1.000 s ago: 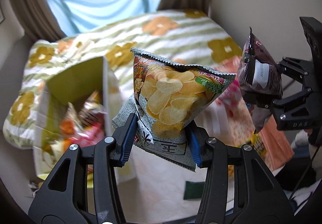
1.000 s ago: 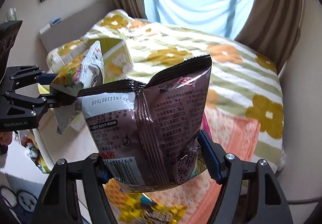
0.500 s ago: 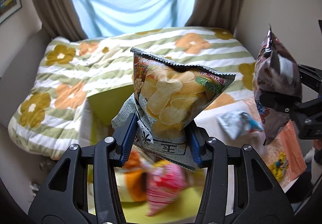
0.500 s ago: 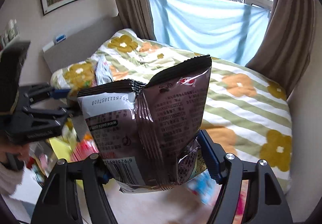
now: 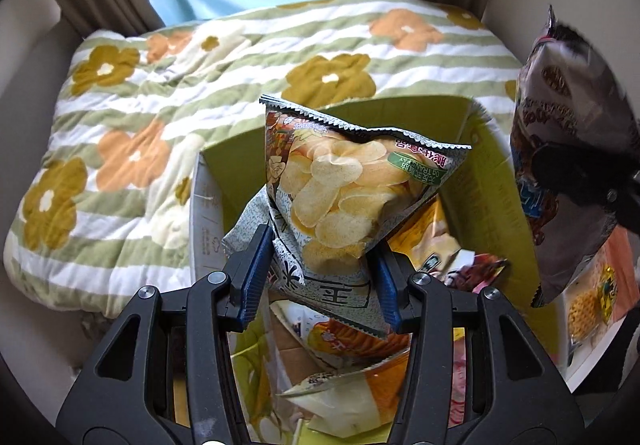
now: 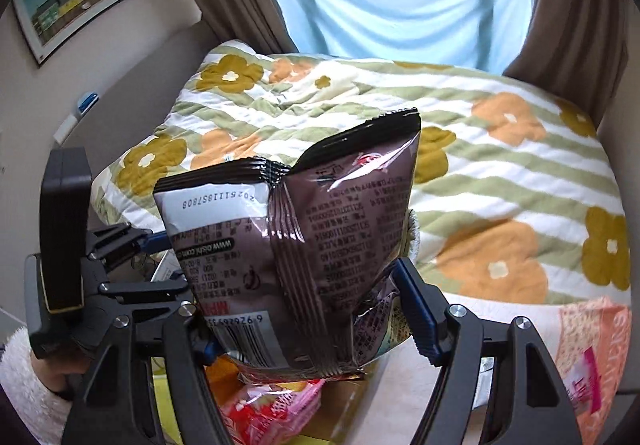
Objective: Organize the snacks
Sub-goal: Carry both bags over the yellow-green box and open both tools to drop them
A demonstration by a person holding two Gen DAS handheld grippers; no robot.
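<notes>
While the left gripper (image 5: 320, 277) clamps a potato chip bag (image 5: 352, 197) at centre frame, above the green-lined box (image 5: 476, 173) (already holding several snack packs (image 5: 352, 377)), the right gripper (image 6: 308, 313) pinches a dark brown snack bag (image 6: 304, 245) at its centre frame, over a pink packet (image 6: 276, 409) at the bottom.

Readable print on the held snack bags

"2025111857808" and "www.oishi.com" are printed, inverted, on the brown bag (image 6: 304, 245); "0g TRANS FAT" is printed on the chip bag (image 5: 344, 197).
</notes>
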